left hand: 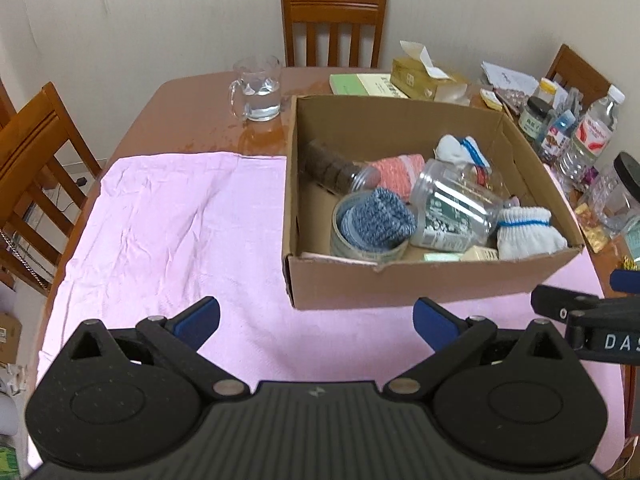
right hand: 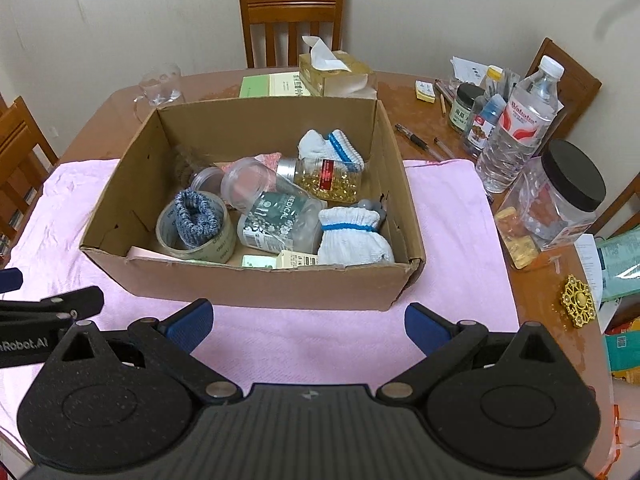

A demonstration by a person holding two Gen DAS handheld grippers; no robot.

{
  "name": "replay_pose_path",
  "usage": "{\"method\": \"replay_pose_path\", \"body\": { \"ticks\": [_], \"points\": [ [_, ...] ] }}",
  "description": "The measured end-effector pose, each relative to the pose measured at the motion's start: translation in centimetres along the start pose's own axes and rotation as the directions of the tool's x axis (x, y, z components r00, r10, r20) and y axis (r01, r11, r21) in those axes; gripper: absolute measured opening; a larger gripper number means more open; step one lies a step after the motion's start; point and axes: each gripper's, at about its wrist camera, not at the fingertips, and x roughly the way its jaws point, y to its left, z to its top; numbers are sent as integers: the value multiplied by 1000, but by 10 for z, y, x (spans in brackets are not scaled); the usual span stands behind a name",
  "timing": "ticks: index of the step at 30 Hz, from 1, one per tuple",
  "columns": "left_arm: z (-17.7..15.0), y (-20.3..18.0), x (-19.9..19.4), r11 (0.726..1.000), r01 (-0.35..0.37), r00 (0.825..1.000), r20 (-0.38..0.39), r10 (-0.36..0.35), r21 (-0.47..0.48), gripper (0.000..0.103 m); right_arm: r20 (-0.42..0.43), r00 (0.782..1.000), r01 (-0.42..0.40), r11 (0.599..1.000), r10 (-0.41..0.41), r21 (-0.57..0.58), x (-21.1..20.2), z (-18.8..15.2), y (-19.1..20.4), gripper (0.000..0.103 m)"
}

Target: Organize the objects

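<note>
A cardboard box point(left hand: 420, 284) point(right hand: 256, 284) stands on a pink cloth point(left hand: 172, 216) point(right hand: 452, 216). Inside lie a tape roll point(right hand: 172, 236) with a blue knit roll point(left hand: 380, 220) point(right hand: 198, 216) in it, a clear plastic jar point(left hand: 452, 208) point(right hand: 280, 216), white glove bundles point(left hand: 528, 232) point(right hand: 352, 236), a capsule jar point(right hand: 328, 178) and a dark-filled tube point(left hand: 332, 168). My left gripper point(left hand: 316, 322) hangs open above the cloth, near the box's front left corner. Open too, my right gripper point(right hand: 308, 326) hovers in front of the box, and nothing sits between its fingers.
A glass mug of water point(left hand: 258, 88) point(right hand: 160, 84) stands behind the cloth. A tissue box point(right hand: 336, 74), booklet point(left hand: 364, 84), water bottle point(right hand: 516, 128), black-lidded jar point(right hand: 564, 196), small bottles and pens point(right hand: 416, 142) crowd the right side. Wooden chairs point(left hand: 334, 24) surround the table.
</note>
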Motion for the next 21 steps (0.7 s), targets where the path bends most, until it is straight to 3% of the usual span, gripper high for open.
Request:
{"method": "replay_pose_path", "body": {
  "ticks": [21],
  "points": [
    [8, -3, -15, 1000, -6, 1000, 0, 6, 1, 102, 26, 1000, -13, 1000, 13, -13, -16, 5, 3, 103]
  ]
}}
